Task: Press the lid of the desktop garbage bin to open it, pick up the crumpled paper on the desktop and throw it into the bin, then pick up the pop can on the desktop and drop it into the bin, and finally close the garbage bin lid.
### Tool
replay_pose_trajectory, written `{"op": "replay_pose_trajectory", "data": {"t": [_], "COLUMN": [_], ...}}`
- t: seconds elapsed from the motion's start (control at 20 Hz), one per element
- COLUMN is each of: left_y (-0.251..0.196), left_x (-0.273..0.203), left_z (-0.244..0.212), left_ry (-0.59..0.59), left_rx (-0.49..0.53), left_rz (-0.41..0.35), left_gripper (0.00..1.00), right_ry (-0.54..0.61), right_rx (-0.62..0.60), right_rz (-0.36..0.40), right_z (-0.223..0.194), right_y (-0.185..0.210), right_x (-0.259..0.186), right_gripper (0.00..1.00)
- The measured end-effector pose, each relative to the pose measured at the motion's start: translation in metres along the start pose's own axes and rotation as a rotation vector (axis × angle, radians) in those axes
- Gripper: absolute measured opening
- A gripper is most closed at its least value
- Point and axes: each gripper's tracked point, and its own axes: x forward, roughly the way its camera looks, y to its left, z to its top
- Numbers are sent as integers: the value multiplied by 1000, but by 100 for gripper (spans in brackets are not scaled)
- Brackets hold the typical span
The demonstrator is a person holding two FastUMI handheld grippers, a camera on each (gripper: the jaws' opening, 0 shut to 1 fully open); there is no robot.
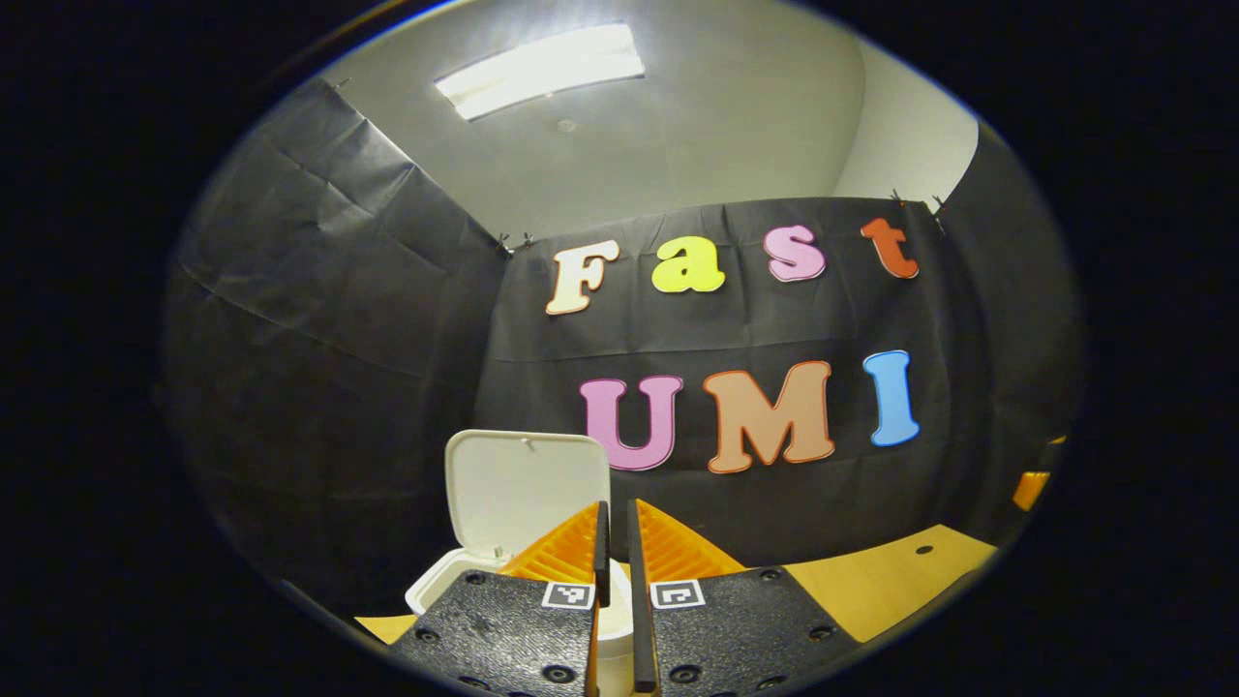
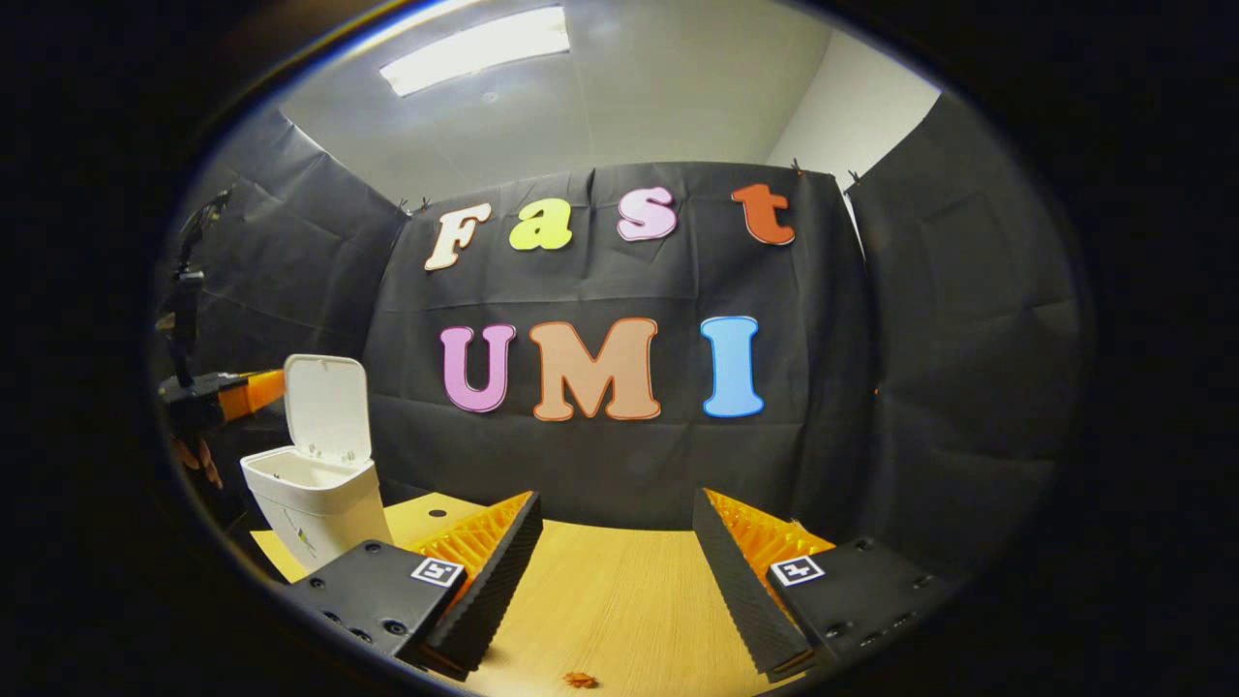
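Left gripper point(image 1: 616, 542), nearly closed, empty, above open bin point(image 1: 465, 571); right gripper point(image 2: 615, 552) wide, empty.

Wooden worktop point(image 2: 619, 590), bin on it
White bin point(image 2: 319, 503) stands at its left edge, lid up; a small orange-brown scrap point(image 2: 581, 681) lies near the front.

One white plastic desktop garbage bin point(image 2: 315, 503) stands with its one hinged lid point(image 2: 329, 405) raised. One light wooden table point(image 2: 619, 590) carries it. One small orange-brown scrap point(image 2: 581, 681) lies on the table. One ceiling light panel point(image 2: 474, 48) glows overhead.
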Motion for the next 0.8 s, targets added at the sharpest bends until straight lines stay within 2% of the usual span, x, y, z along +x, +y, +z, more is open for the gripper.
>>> {"op": "replay_pose_trajectory", "data": {"t": [0.05,0.2,0.4,0.45,0.5,0.55,0.8], "left_y": [-11,-36,-47,-48,-45,-41,-12], "left_x": [-5,-18,-34,-38,-41,-44,-56], "left_z": [4,10,12,14,16,19,26], "left_ry": [-6,-12,-3,-1,-4,-7,-9], "left_rx": [-8,-28,-46,-47,-39,-24,26], "left_rz": [-30,-104,-132,-136,-130,-121,-50], "left_gripper": [7,33,58,60,55,60,65], "right_ry": [16,73,173,206,246,288,471], "right_rx": [0,-8,-40,-48,-51,-49,-81], "right_rz": [3,14,46,64,87,104,134], "right_z": [-7,-31,-77,-90,-108,-125,-206], "right_y": [-2,-2,4,8,14,19,26], "right_x": [2,6,13,15,16,17,19], "right_gripper": [98,99,99,99,99,99,99]}}
